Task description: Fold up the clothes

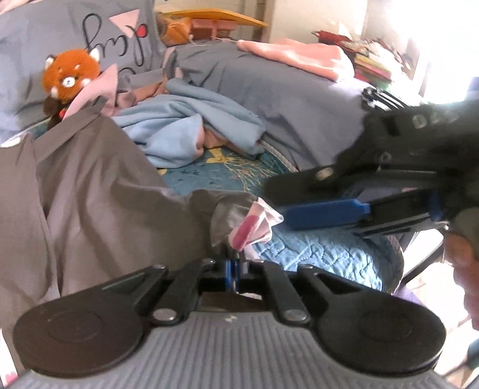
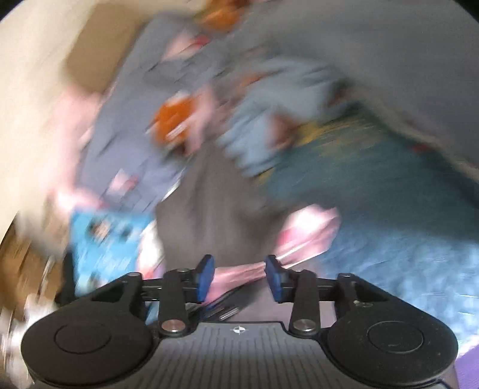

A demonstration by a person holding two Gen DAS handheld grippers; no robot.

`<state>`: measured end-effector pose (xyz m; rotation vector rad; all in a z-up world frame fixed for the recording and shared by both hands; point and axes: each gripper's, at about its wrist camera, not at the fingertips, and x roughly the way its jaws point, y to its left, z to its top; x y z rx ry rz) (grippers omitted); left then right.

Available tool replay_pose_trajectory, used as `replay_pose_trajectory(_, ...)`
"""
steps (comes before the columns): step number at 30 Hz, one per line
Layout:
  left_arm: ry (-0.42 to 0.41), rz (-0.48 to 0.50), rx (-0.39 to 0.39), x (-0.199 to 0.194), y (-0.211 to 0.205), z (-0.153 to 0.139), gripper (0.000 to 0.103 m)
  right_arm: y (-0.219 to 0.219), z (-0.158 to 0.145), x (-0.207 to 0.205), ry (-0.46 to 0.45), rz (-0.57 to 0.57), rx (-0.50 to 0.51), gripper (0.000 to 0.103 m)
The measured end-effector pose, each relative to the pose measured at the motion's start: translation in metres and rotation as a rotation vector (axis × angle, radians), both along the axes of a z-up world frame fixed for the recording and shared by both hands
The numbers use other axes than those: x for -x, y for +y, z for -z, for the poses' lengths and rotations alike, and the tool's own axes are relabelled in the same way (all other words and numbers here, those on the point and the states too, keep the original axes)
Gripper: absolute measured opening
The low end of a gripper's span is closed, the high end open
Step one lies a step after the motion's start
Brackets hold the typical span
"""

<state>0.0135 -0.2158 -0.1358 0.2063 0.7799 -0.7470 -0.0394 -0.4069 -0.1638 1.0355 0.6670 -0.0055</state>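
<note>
The bed (image 1: 329,251), covered in a blue quilted spread, carries a grey garment (image 1: 89,194), a crumpled light-blue cloth (image 1: 179,125), a grey-blue duvet (image 1: 284,98) — and a red-panda plush (image 1: 70,76) by the pillow (image 1: 45,27).

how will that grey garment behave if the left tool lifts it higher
Probably floppy: the grey garment drapes in soft folds from the left tool. Likely light, hanging from one pinched cuff. The free part may sag and drag on the bed.

Grey garment (image 1: 89,194), pink-white cuff, lifted & draped over blue quilt.
</note>
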Motion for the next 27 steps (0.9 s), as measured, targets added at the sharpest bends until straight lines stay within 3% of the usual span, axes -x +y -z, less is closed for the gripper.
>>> replay_pose_trajectory(2,0.008,-0.020,0.016,-0.003,0.005,-0.001,0.002,-0.022,0.020,0.004,0.066,0.104,-0.067,0.042)
replay_pose_trajectory(6,0.017,-0.039,0.045,-0.005,0.013,-0.006,0.002,-0.044,0.069,-0.004,0.164,0.190,-0.307,0.043)
replay_pose_trajectory(13,0.020,-0.044,0.057,-0.003,0.019,-0.010,0.003,-0.031,0.121,-0.035,0.164,0.272,-0.629,0.044)
replay_pose_trajectory(16,0.019,-0.047,0.056,-0.002,0.021,-0.011,0.003,-0.025,0.127,-0.040,0.135,0.321,-0.719,0.033)
replay_pose_trajectory(18,0.020,-0.052,0.061,-0.001,0.024,-0.011,0.003,-0.024,0.119,-0.043,0.109,0.315,-0.705,0.015)
replay_pose_trajectory(27,0.030,-0.073,0.088,0.000,0.037,-0.011,0.003,-0.020,0.052,-0.074,0.000,0.210,-0.499,0.010)
